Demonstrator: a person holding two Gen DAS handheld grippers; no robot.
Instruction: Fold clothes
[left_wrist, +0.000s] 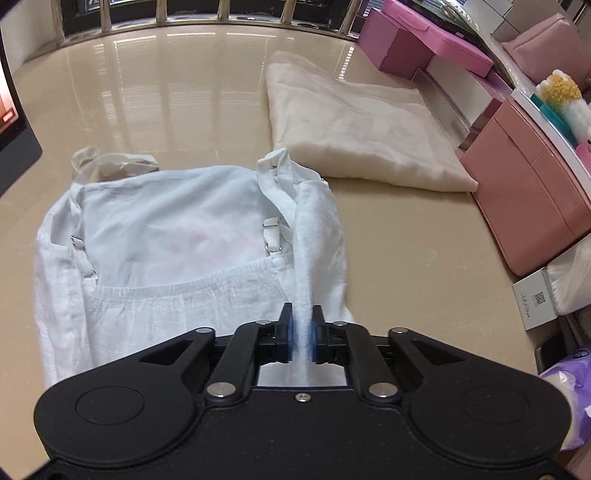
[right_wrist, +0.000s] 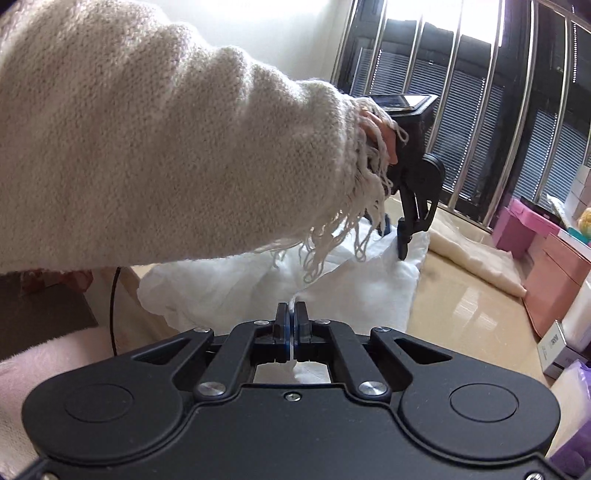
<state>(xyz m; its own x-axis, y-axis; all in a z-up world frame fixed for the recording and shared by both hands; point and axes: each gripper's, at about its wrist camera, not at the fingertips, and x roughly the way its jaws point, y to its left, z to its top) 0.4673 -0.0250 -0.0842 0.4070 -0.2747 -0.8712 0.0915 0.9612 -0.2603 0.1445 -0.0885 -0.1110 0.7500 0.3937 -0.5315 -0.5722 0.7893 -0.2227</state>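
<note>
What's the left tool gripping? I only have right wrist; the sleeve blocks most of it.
Observer: Left tool is shut on a raised fold of the white garment, along the edge nearest the pink boxes.
Operator: Which end points away?
Observer: The strap end; the straps loop at the far edge.
Operator: Cream cloth done?
Observer: It lies folded flat beyond the garment.

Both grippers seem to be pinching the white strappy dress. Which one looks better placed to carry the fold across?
Probably the left gripper: it pinches a raised ridge of the white strappy dress. The right gripper pinches cloth too.
</note>
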